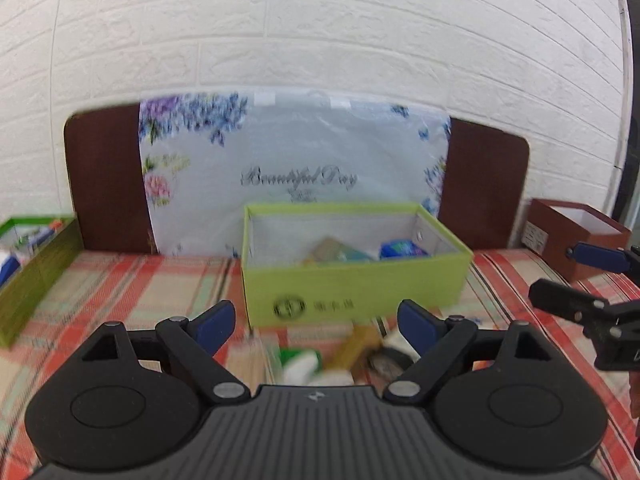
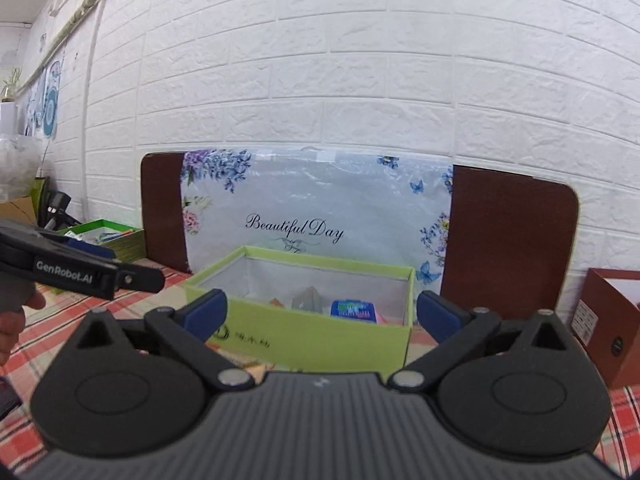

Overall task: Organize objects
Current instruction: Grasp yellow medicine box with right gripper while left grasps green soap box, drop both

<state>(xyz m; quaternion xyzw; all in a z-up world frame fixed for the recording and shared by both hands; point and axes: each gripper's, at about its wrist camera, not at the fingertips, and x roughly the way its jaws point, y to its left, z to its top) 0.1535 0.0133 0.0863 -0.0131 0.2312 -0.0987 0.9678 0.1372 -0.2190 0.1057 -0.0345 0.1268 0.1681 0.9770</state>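
Blue-padded and spread wide, my left tongs [image 1: 316, 322] and right tongs [image 2: 318, 312] both hold nothing and point slightly downward at the green box [image 1: 352, 280]. That box stands open on the plaid cloth [image 1: 132, 292] toward the far edge, with a blue packet [image 2: 352, 309] and other small items inside. Blurred loose items [image 1: 320, 360] lie on the cloth just before my left tongs. A brown box [image 2: 612, 320] stands at the far right edge, another green box [image 1: 28, 276] at the left, a white brick wall [image 2: 340, 60] behind.

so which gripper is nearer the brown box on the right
Right. The right gripper is beside the brown box, while the left gripper sits farther over, fronting the green box.
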